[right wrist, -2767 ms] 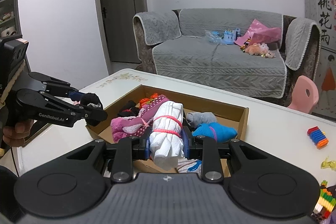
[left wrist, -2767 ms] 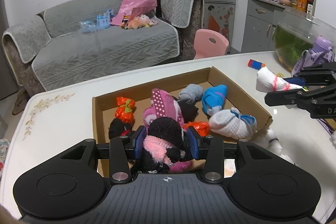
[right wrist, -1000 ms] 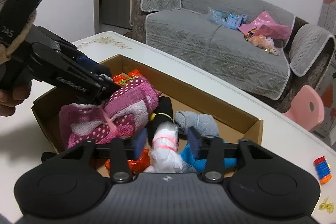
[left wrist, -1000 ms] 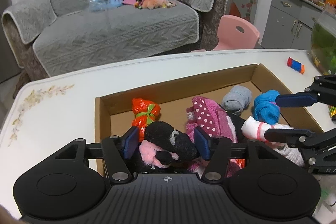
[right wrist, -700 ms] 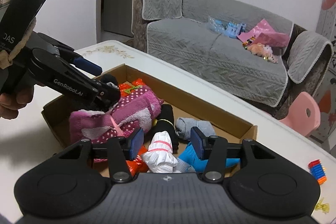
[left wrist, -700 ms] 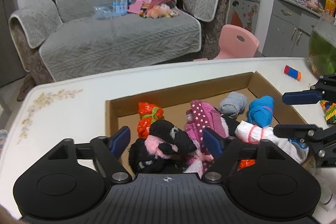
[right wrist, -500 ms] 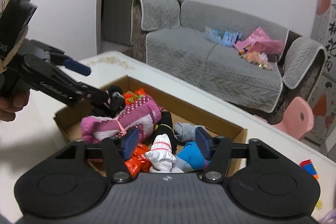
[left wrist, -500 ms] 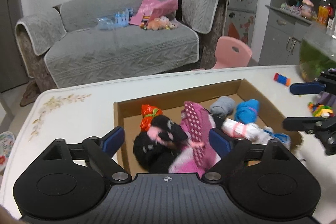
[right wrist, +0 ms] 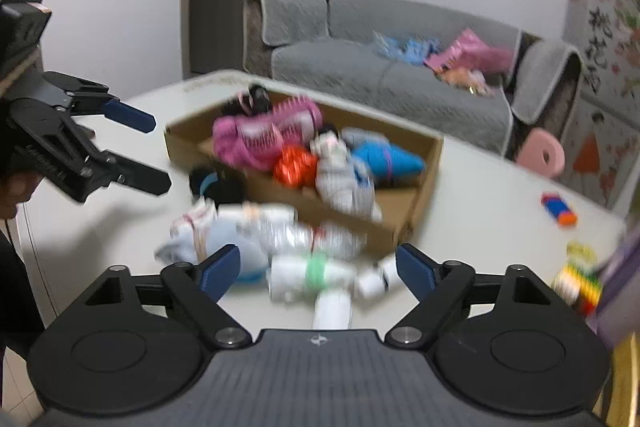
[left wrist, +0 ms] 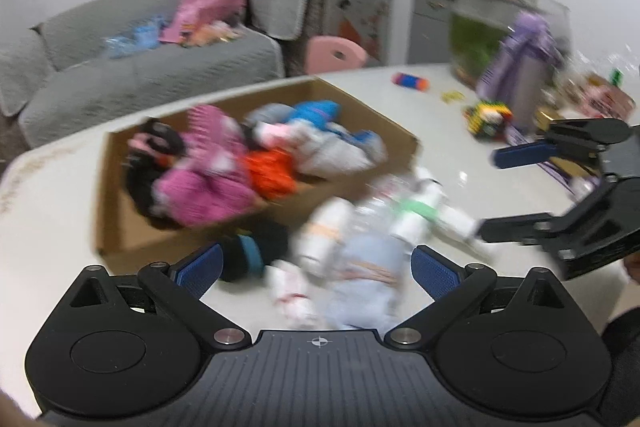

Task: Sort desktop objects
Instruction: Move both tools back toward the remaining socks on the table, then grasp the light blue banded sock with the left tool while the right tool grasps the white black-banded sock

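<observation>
Mostly the sock bundles are smeared by motion blur, so their edges run together. Just ahead of the left gripper (left wrist: 316, 265), whose fingers stand wide apart and hold nothing, loose white and pale-blue rolled socks (left wrist: 360, 259) lie on the white table (left wrist: 52, 195), beside a black roll with a blue band (left wrist: 256, 253). Beyond them sits the cardboard box (left wrist: 400, 135), filled with pink, orange, blue and white bundles. The right gripper (right wrist: 318, 269), also spread and empty, hangs over a white roll with a green band (right wrist: 312, 277). Further right, toy blocks (right wrist: 578, 285) lie blurred.
</observation>
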Motion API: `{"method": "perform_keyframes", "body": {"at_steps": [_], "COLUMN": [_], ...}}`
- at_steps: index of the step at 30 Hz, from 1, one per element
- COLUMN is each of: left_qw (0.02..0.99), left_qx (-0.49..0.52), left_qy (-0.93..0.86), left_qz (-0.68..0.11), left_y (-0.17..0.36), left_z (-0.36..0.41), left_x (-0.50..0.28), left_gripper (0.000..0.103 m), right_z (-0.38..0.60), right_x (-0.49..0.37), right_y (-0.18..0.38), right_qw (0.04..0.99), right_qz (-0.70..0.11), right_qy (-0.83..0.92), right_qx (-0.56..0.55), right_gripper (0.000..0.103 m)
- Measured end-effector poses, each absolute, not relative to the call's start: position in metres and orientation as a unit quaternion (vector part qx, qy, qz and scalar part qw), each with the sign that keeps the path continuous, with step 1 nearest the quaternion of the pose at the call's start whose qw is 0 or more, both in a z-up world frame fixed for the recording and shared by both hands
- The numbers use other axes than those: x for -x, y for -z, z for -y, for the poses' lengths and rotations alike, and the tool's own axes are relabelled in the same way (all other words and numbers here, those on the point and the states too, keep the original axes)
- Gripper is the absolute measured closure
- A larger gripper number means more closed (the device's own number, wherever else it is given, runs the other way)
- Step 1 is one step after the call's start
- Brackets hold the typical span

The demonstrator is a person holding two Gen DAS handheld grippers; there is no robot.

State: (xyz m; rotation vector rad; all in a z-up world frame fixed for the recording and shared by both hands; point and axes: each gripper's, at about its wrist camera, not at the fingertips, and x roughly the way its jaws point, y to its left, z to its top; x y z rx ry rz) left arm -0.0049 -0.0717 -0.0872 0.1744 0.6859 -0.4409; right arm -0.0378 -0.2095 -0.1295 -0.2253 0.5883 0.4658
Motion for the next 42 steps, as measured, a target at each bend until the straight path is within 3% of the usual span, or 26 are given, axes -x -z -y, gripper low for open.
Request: {"method": "perform_keyframes", "body": {"at_steps": [7, 12, 17, 19, 20, 21, 23, 26, 42], "left_qw": [0.904, 0.897, 0.882, 0.879, 0.877, 0.871, 0.877, 0.879, 0.882], "left_qx": [-0.089, -0.072, -0.048, -0.045, -0.043, -0.039, -0.041, -0.057, -0.054], "left_qy": [0.231, 0.249, 0.266, 0.262, 0.257, 0.256, 0.25, 0.242, 0.236], "left_qz": [-0.349, -0.357, -0.386, -0.395, -0.404, -0.417, -0.409, -0.408, -0.404], "left_y": [0.106, 0.111, 0.122, 0.128, 0.133, 0.139, 0.141, 0.14, 0.135], "left_z": [0.098, 0.105, 0.11, 0.112, 0.112, 0.111, 0.11, 0.114, 0.103], "left_x": [0.003, 0.0, -0.005, -0.01, -0.013, -0.017, -0.017, -0.013, 0.006], "left_gripper": [0.003, 0.004, 0.018, 0.031, 0.036, 0.05, 0.049, 0.05, 0.051], "right_z": [0.222, 0.229, 0.23, 0.228, 0.227, 0.226, 0.227, 0.231, 0.241], "right_x": [0.044, 0.042, 0.038, 0.037, 0.037, 0.038, 0.039, 0.04, 0.049], "right_y": [0.155, 0.166, 0.175, 0.181, 0.184, 0.183, 0.183, 0.183, 0.176], "right_qw": [0.931, 0.931, 0.927, 0.924, 0.923, 0.924, 0.923, 0.923, 0.925], "right_qz": [-0.293, -0.297, -0.308, -0.316, -0.32, -0.318, -0.317, -0.317, -0.312], "right_qy": [-0.21, -0.206, -0.208, -0.209, -0.21, -0.209, -0.215, -0.217, -0.215], "right_qx": [0.066, 0.045, 0.039, 0.044, 0.046, 0.05, 0.045, 0.035, 0.018], "right_gripper": [0.027, 0.034, 0.041, 0.047, 0.055, 0.066, 0.076, 0.079, 0.08]}}
